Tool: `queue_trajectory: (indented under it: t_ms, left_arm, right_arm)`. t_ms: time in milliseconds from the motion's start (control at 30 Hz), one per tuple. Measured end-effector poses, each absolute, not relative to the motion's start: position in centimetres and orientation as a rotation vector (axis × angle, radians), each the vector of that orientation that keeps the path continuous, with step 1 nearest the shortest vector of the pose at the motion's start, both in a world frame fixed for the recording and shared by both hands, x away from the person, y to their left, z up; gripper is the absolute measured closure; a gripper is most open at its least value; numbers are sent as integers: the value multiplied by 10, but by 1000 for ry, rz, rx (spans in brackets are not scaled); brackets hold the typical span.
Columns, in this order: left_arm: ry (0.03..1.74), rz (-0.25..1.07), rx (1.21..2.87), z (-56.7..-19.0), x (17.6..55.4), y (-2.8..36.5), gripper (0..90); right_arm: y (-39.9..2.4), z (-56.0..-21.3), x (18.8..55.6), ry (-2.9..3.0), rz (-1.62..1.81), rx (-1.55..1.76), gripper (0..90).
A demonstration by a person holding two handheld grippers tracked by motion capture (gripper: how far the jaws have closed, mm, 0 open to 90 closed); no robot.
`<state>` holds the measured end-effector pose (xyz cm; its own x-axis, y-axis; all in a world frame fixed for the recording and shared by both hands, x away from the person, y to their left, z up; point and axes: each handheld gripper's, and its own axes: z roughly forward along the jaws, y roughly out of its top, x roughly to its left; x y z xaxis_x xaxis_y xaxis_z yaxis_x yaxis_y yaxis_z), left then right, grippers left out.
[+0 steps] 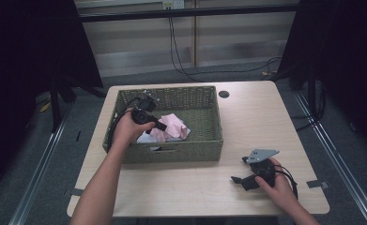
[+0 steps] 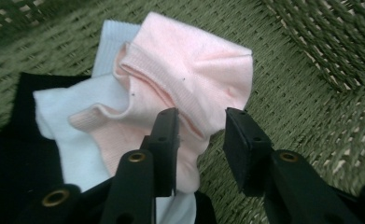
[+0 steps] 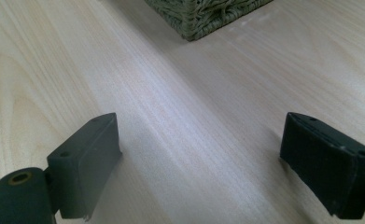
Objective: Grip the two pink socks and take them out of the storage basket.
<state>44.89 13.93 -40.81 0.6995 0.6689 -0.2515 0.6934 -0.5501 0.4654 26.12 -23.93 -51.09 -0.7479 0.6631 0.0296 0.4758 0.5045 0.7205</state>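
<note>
- From the high view we see the whole setup: a green woven basket (image 1: 172,154) on a pale wooden table (image 1: 181,187), the left gripper (image 1: 160,125) reaching into it, and the right gripper (image 1: 240,174) out on the bare table, well apart from the basket.
- The high view gives us just a pink lump in the basket; the left gripper view gives us the detail: a pink sock (image 2: 189,79) lying crumpled on top of a white sock (image 2: 73,140), with a black cloth (image 2: 12,154) under both at the left.
- The right gripper view adds only wood grain and one corner of the basket (image 3: 208,16) far ahead of the jaws.
- Left gripper (image 2: 201,135): jaws part open, a moderate gap. We see the pink sock's edge reaching down behind the left jaw, and basket weave in the gap itself. The pads do not press on the sock; whether the left jaw brushes the fabric we cannot tell.
- Right gripper (image 3: 199,158): jaws wide apart, nothing between them but table.
- Pink sock: short ankle type, ribbed cuff folded over, soft creases, a couple of tiny dark specks. It sits on the basket floor, near the front wall in the high view.
- White sock: flat, partly covered by the pink one, touching it.
</note>
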Motion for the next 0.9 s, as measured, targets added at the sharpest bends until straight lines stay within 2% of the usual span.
queue_trajectory:
  t_ms: [67, 133, 167, 200, 333, 667, 900]
  left_arm:
    - [1078, -67, 2386, -412, 451, 135, 605]
    - [1122, -45, 2420, -415, 452, 133, 626]
    - [1131, -43, 2424, -415, 452, 132, 657]
    - [1131, -28, 2412, -414, 453, 133, 745]
    - [1124, -29, 2380, -412, 454, 133, 887]
    - [1151, -43, 2398, -410, 454, 141, 900]
    - [1199, 0, 2382, -402, 455, 163, 900]
  right_arm:
    - [-239, -511, 261, 2499, 1080, 966, 111]
    - [-239, -511, 261, 2498, 1080, 966, 111]
    - [-239, -511, 261, 2499, 1080, 966, 111]
    - [-239, -511, 261, 2499, 1081, 966, 111]
    - [-239, -511, 261, 2500, 1081, 968, 111]
    - [-239, -511, 262, 2501, 1082, 967, 111]
    - [-239, -511, 262, 2501, 1082, 965, 111]
